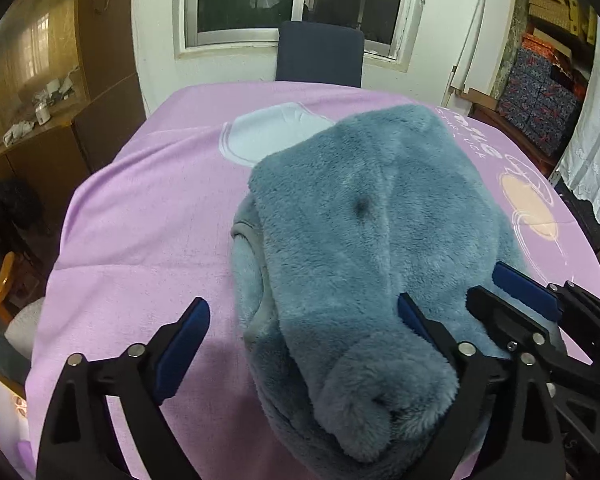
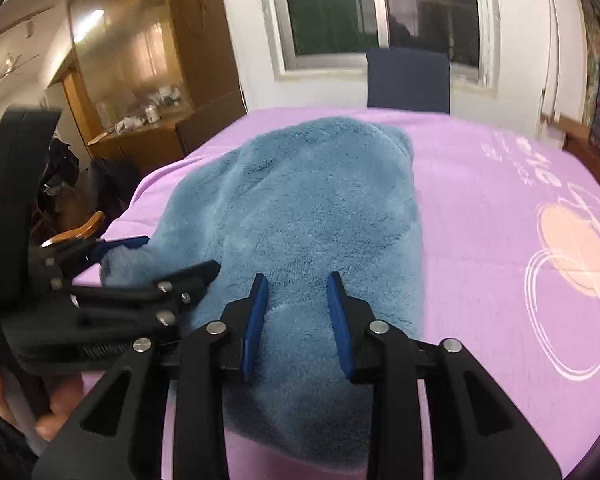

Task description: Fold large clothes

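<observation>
A blue-grey fleece garment point(image 1: 364, 216) lies folded lengthwise on the purple cloth, with a rolled sleeve end point(image 1: 380, 396) nearest me. My left gripper point(image 1: 302, 314) stands wide open astride that near end. Its left pad is clear of the fleece and its right pad is at the fleece's edge. In the right wrist view the garment point(image 2: 300, 200) stretches away from me. My right gripper point(image 2: 298, 296) has its jaws narrow, the blue pads pressing on a hump of fleece at the near end. The left gripper point(image 2: 164, 258) shows beside it, open around the sleeve end.
A purple printed cloth point(image 1: 148, 216) covers the whole table. A dark blue chair point(image 1: 320, 54) stands at the far edge below a window. A wooden cabinet point(image 1: 52, 92) is at the left and stacked boxes point(image 1: 540, 96) at the right. A hand point(image 2: 56, 404) holds the left gripper.
</observation>
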A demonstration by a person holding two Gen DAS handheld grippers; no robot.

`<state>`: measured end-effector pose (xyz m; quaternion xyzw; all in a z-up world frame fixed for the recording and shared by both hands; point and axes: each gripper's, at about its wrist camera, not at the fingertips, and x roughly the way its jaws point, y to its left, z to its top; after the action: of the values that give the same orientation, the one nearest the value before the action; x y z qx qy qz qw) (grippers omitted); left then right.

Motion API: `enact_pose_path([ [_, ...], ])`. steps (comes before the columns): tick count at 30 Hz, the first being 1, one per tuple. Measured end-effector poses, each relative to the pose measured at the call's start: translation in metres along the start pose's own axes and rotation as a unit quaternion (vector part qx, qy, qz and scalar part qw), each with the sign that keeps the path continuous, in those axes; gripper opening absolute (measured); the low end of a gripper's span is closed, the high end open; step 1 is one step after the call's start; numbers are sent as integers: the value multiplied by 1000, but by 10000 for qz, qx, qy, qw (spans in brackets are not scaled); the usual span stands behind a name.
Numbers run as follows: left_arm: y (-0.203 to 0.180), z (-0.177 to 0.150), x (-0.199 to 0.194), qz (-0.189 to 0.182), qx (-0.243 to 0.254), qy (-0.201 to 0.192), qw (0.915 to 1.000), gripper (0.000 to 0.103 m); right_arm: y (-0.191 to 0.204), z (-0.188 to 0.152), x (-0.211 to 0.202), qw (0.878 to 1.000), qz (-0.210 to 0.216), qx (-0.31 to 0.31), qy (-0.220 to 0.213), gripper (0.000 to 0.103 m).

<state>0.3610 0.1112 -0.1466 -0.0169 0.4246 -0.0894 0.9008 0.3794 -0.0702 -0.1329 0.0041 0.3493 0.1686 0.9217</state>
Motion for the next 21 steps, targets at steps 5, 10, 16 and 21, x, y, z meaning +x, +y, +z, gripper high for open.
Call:
enact_pose_path([
  [5,11,1,1,-348,-335,73,9988,95,2,-5,-6,9999,133,54,-37,30],
  [10,10,7,-19,-403,-395,-319,9979,94,-6,-8,-18,9991,364,212,-85,31],
  [16,5,14,-47,-196,-370,-962,9945,94,-32,1,-45,9909,889,916,-438,39],
  [21,2,13,-35,128,-302,-813,9961,89,-39,12,-55,9888,742,1090,-699,41],
])
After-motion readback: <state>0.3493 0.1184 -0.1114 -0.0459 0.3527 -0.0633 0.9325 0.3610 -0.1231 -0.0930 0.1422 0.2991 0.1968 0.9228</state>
